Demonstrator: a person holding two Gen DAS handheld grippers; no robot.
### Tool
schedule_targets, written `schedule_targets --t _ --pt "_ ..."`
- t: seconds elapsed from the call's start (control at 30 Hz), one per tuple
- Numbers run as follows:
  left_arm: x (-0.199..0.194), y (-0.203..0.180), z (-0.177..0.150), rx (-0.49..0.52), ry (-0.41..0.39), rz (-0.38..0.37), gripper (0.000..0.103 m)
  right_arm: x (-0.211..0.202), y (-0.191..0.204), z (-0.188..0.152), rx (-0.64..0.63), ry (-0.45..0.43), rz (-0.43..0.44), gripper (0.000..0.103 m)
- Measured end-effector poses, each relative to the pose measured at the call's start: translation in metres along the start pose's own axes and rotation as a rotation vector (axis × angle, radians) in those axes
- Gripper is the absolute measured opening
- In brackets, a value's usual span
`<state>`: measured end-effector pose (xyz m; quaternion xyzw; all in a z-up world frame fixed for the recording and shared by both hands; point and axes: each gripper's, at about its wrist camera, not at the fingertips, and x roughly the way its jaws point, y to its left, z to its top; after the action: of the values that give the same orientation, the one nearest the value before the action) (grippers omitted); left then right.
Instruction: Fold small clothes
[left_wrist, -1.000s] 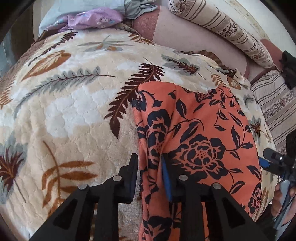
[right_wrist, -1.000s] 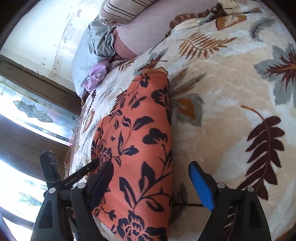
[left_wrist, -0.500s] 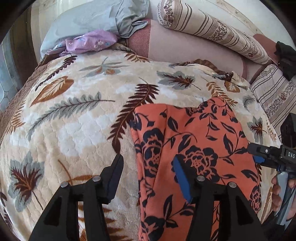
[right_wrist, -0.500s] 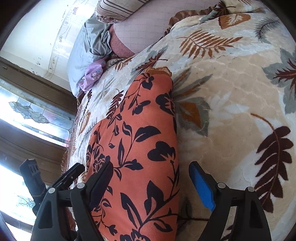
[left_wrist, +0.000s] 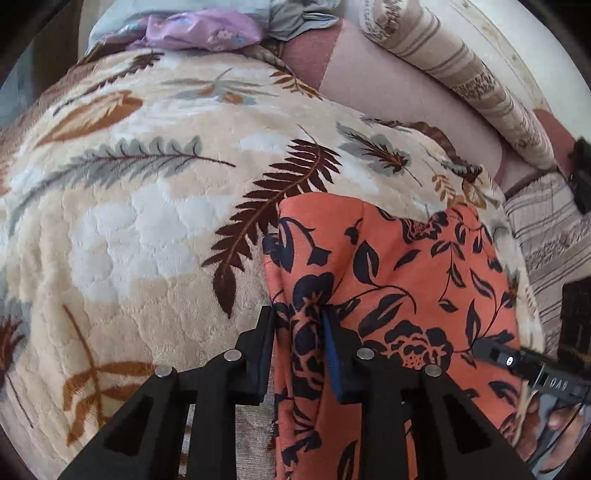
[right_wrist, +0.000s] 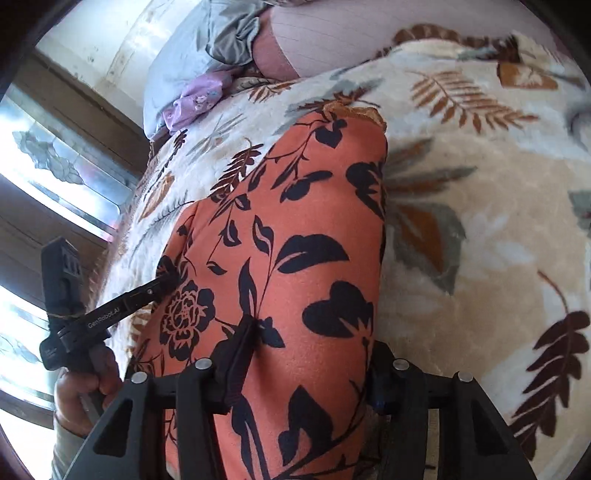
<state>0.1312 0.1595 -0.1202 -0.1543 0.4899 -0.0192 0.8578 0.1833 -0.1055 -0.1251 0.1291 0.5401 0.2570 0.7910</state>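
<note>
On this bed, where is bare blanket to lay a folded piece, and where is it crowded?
Free: the leaf-print blanket left of the orange floral garment, up to the lilac cloth; also the blanket on its other side in the right wrist view. Crowded: the garment's near end, where both hand-held grippers work, and the striped pillows.

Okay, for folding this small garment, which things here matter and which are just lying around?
In use: orange floral garment, left gripper, right gripper.
Lying about: leaf-print blanket, lilac cloth, grey cloth, striped pillow.

left wrist: close, steeply down | right wrist: same | shared: orange garment (left_wrist: 399, 266) on blanket (left_wrist: 129, 221)
</note>
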Motion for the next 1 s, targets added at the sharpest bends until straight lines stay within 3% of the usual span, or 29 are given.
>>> schedule_targets --t 0.1,0.2,0.3,0.5,0.8,0.97,1.0 --pt "-0.006 -0.007 -0.002 0.009 -0.006 0.032 0.035 0.008 -0.022 -0.002 0.130 0.031 0.032 0.068" --pt "-0.026 -0.017 -0.009 0.074 -0.034 0.076 0.042 -0.009 -0.021 -0.012 0.135 0.008 0.082 0.076" --pt "-0.051 -0.024 -0.022 0.129 -0.079 0.107 0.054 -0.029 -0.020 -0.025 0.110 -0.018 0.084 0.076" --pt "-0.086 -0.040 -0.050 0.168 -0.127 0.127 0.063 -0.058 -0.020 -0.057 0.140 -0.062 0.111 0.076" --pt "-0.102 -0.058 -0.075 0.192 -0.135 0.110 0.064 -0.070 -0.017 -0.085 0.145 -0.068 0.125 0.076" --pt "-0.088 -0.051 -0.086 0.168 -0.103 0.102 0.064 -0.065 -0.019 -0.082 0.154 -0.072 0.129 0.076" --pt "-0.078 -0.045 -0.089 0.161 -0.078 0.114 0.055 -0.062 -0.020 -0.081 0.155 -0.071 0.128 0.076"
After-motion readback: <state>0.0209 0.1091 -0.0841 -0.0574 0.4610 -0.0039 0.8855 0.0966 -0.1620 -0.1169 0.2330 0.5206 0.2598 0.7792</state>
